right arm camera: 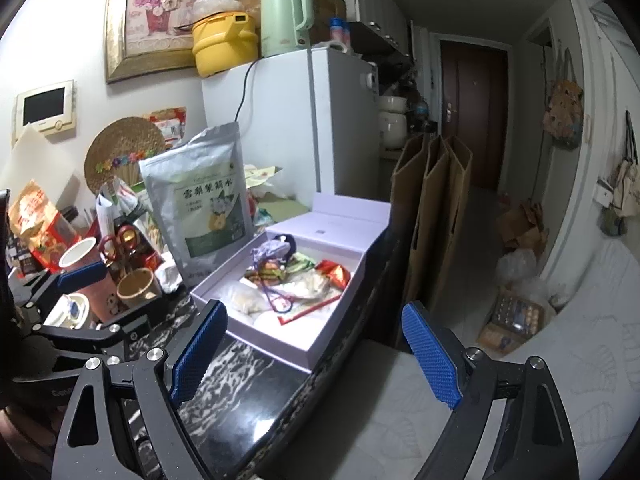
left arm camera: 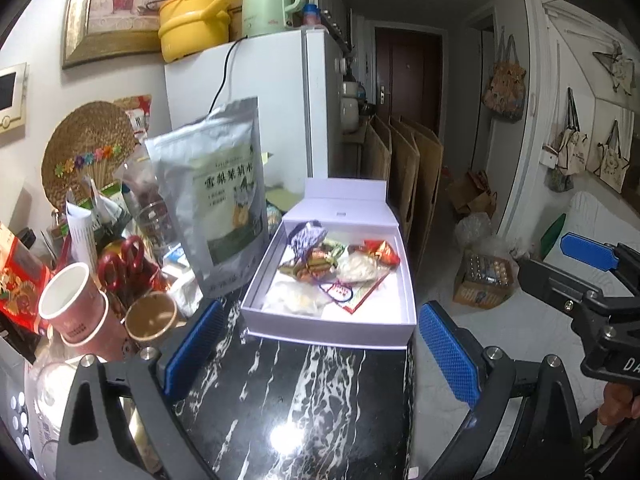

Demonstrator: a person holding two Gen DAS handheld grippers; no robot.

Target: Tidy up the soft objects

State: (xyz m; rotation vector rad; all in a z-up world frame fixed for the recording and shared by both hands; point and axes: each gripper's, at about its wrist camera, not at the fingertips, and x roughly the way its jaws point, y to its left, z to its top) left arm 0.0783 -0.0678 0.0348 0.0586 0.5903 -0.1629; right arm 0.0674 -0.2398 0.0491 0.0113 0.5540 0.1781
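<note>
Here your left gripper [left arm camera: 320,356] and right gripper [right arm camera: 316,354] gape wide and empty, the snack-filled white box [left arm camera: 332,324] just ahead.

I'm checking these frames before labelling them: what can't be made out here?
- Items under the top layer in the white box: covered by the wrappers, both views.
- Small print on the silver pouch: too small.
- Things behind the paper cups: hidden by clutter, left wrist view.

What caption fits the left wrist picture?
Open tongs hover over a marble table, facing a white box of wrapped snacks.
</note>
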